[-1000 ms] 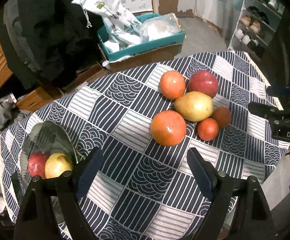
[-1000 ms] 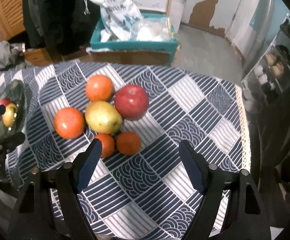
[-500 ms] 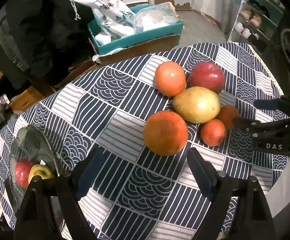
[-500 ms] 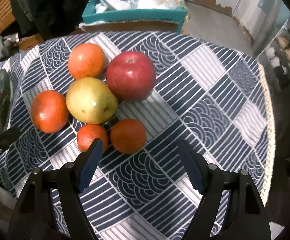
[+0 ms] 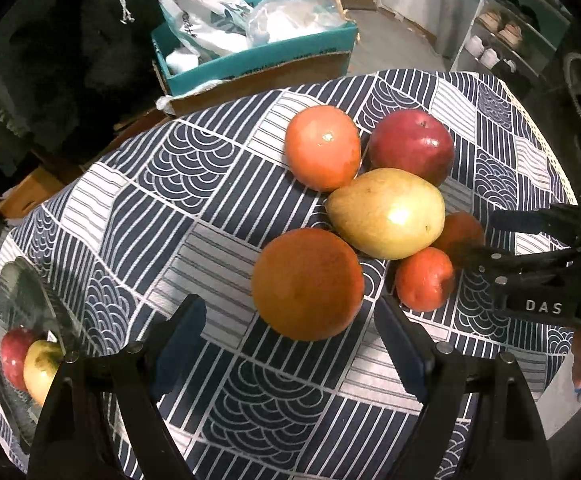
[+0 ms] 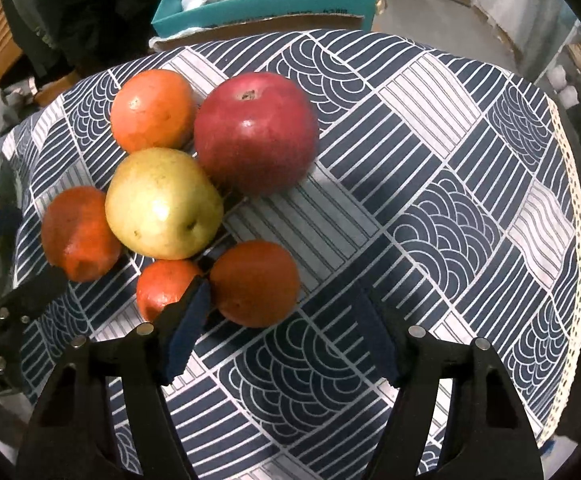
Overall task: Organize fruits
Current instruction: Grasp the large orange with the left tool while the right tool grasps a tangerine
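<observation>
Several fruits lie clustered on the patterned tablecloth (image 5: 138, 216). A big orange (image 5: 308, 284) sits just ahead of my open left gripper (image 5: 290, 344), between its jaws. Behind it lie a yellow pear (image 5: 386, 212), a second orange (image 5: 322, 146) and a red apple (image 5: 410, 150). My open right gripper (image 6: 286, 332) straddles a small orange (image 6: 255, 282), its left finger (image 6: 188, 320) between that and another small orange (image 6: 162, 290). The right gripper also shows in the left wrist view (image 5: 490, 240). A glass bowl (image 5: 22, 312) at the left holds a red apple (image 5: 12, 356) and a yellow fruit (image 5: 40, 368).
A teal cardboard box (image 5: 258, 60) with white bags stands beyond the table's far edge. A shoe rack (image 5: 502, 40) is at the far right. The cloth's lace edge (image 6: 570, 240) marks the table's right side. Dark clothing (image 5: 50, 60) hangs at the back left.
Both grippers have moved forward and down toward the fruit cluster. The left now frames the big orange; the right now straddles the small orange. Both stay open.
</observation>
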`<move>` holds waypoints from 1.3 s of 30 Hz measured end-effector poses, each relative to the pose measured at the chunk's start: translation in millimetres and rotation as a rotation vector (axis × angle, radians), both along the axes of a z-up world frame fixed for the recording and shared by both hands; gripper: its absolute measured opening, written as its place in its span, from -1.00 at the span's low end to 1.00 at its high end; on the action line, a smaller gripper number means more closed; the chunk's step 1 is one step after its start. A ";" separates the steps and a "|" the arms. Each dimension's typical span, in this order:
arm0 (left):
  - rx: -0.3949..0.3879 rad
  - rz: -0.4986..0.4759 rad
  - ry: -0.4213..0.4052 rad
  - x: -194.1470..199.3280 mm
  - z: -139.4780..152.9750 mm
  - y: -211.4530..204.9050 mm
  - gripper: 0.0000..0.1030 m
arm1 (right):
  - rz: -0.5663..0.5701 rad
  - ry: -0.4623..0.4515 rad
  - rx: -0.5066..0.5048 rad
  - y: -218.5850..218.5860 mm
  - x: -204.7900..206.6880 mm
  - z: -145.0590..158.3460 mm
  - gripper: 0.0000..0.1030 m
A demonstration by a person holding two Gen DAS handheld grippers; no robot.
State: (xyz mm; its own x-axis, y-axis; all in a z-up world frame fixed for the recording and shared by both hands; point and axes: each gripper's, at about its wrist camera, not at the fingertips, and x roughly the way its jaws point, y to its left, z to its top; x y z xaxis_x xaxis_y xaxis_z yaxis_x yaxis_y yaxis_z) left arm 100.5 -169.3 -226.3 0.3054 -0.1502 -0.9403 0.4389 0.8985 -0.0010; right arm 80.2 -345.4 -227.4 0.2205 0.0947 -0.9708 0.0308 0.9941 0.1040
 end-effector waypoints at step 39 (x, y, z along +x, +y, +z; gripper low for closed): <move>-0.039 0.001 -0.004 -14.0 8.0 13.8 0.29 | 0.045 -0.121 -0.066 17.5 -12.1 34.2 -0.16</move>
